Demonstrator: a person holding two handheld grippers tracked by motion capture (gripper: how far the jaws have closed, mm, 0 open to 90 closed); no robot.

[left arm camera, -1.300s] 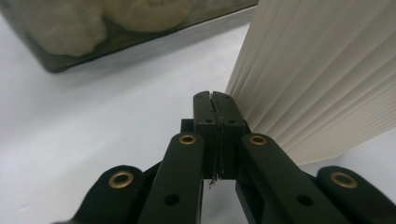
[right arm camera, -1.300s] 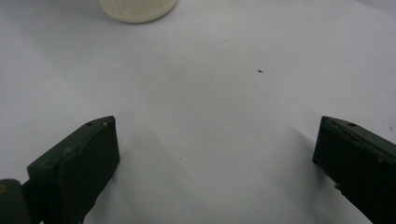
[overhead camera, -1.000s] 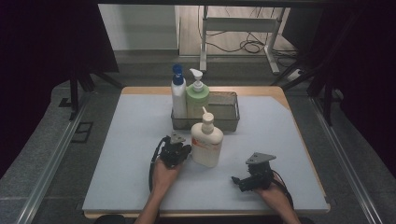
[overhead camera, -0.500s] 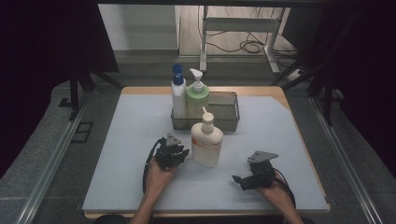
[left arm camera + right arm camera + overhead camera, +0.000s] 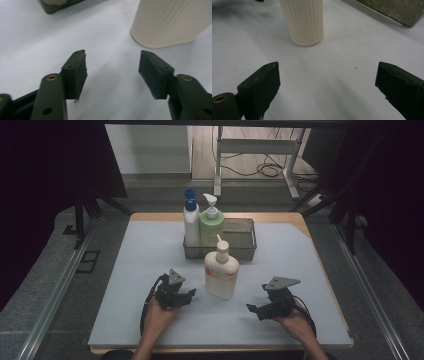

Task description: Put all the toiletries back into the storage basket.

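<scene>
High view: my left gripper (image 5: 190, 293) sits just left of the cream pump bottle (image 5: 220, 270), which stands upright before the wire basket (image 5: 245, 251); its jaws have just been opening, nothing between them. My right gripper (image 5: 253, 309) gapes wide, empty.

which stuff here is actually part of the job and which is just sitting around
In the job:
- cream pump bottle, upright on the table between both grippers
- left gripper, jaws just been opening, nothing between them
- right gripper, open and empty

Just standing by:
- wire basket
- blue-capped white bottle in the basket
- green pump bottle beside it
- white table mat
</scene>
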